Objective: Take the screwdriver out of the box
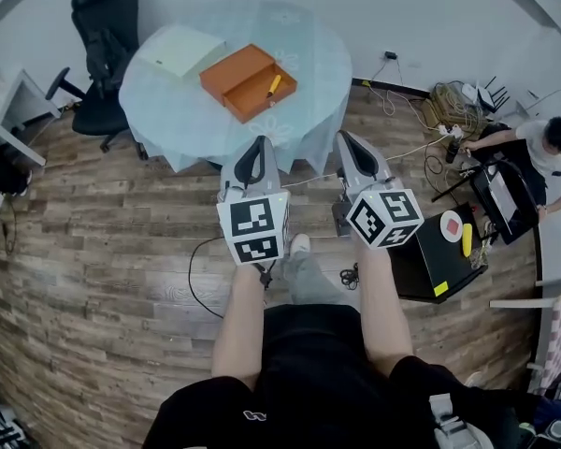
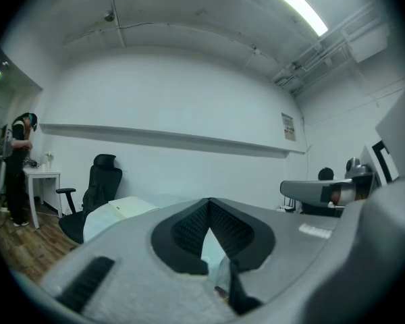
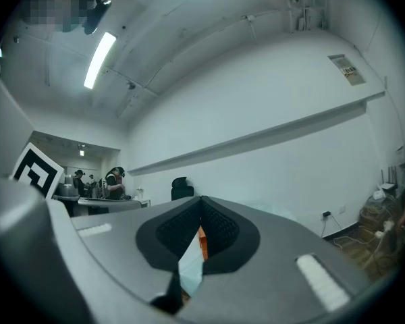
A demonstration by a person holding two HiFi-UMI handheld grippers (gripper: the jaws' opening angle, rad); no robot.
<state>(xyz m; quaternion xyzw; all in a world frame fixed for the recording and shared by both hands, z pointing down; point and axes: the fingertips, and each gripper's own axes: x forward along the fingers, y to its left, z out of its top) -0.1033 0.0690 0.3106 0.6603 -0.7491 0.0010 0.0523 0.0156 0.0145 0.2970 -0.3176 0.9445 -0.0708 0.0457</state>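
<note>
An open orange box (image 1: 247, 81) lies on a round table with a pale blue cloth (image 1: 168, 110), far ahead of me. Inside it, near its right end, rests a screwdriver with a yellow handle (image 1: 274, 85). My left gripper (image 1: 259, 140) and right gripper (image 1: 342, 136) are held side by side, level, short of the table's near edge and well apart from the box. Both are shut with nothing between the jaws. In the left gripper view the tips of the left gripper (image 2: 210, 201) meet. In the right gripper view a sliver of the orange box (image 3: 201, 243) shows behind the closed right gripper (image 3: 202, 199).
A white flat lid or sheet (image 1: 179, 49) lies on the table left of the box. A black office chair (image 1: 103, 45) stands at the table's left. At the right are a black cabinet (image 1: 437, 255), floor cables (image 1: 449, 101) and a seated person (image 1: 542, 152).
</note>
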